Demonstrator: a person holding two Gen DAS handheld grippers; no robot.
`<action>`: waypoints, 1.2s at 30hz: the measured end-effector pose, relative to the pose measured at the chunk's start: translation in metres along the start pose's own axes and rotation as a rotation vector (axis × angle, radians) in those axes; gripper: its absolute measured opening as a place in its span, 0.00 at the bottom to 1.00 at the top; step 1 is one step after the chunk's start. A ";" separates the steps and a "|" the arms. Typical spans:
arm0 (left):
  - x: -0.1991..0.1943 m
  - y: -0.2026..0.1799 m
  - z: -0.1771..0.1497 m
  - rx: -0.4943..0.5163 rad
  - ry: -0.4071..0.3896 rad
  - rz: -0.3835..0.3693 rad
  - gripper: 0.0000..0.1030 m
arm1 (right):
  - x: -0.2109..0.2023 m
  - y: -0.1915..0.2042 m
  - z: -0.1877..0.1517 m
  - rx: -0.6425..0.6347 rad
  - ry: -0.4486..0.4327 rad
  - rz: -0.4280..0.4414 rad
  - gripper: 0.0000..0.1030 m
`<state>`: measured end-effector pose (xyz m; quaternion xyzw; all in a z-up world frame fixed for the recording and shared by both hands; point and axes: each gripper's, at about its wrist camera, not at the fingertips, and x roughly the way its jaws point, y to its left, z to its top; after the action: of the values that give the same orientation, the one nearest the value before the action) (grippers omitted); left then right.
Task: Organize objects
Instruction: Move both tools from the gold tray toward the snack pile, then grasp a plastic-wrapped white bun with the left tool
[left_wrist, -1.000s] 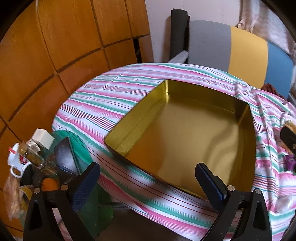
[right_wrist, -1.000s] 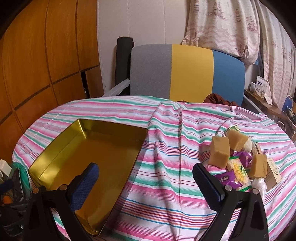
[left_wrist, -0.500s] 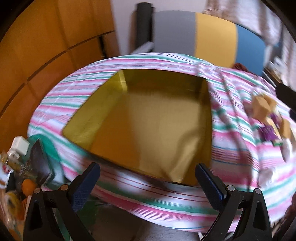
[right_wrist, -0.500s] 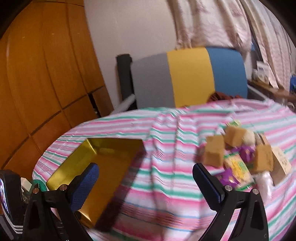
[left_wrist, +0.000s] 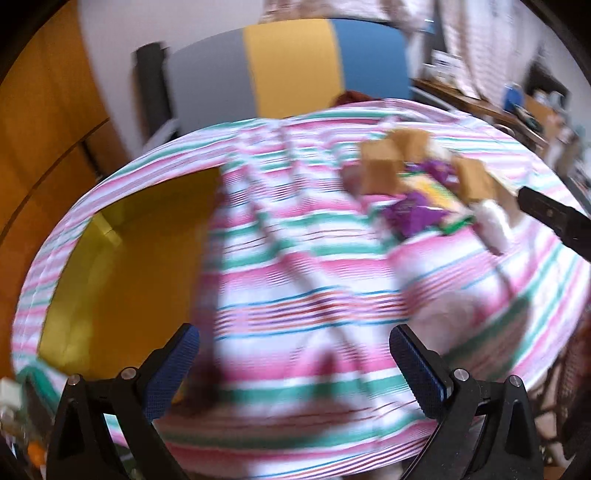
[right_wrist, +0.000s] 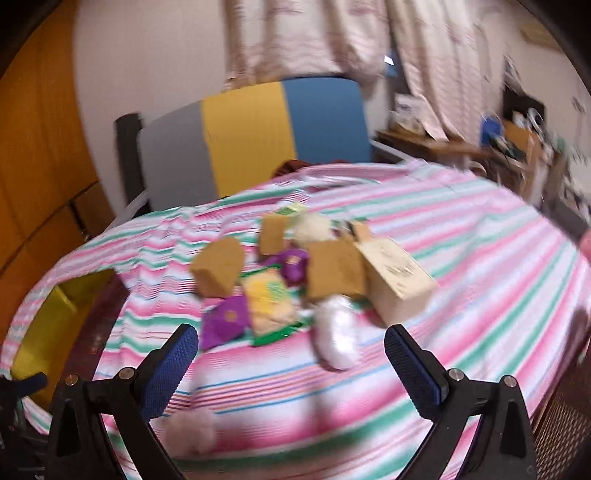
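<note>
Gold tin (right_wrist: 44, 325) cut off, snacks (right_wrist: 273, 284) blurred.

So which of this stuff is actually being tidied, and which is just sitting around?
Part of the job:
gold tin
brown blocks
purple packets
yellow-green packet
cardboard box
white bundle

Just there:
striped cloth
chair
curtains
</note>
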<state>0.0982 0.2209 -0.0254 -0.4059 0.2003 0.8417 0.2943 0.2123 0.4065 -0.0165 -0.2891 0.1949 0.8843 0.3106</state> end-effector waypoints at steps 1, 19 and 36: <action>0.003 -0.008 0.002 0.018 -0.002 -0.015 1.00 | 0.002 -0.009 -0.001 0.020 0.006 -0.012 1.00; 0.067 -0.047 -0.008 -0.039 -0.005 -0.116 1.00 | 0.017 -0.035 -0.019 0.087 0.070 -0.008 0.97; 0.066 -0.038 -0.023 -0.036 -0.031 -0.004 1.00 | 0.050 -0.029 -0.011 0.027 0.114 0.030 0.78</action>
<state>0.1033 0.2574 -0.0957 -0.3986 0.1798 0.8507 0.2918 0.2046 0.4437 -0.0614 -0.3320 0.2283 0.8682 0.2896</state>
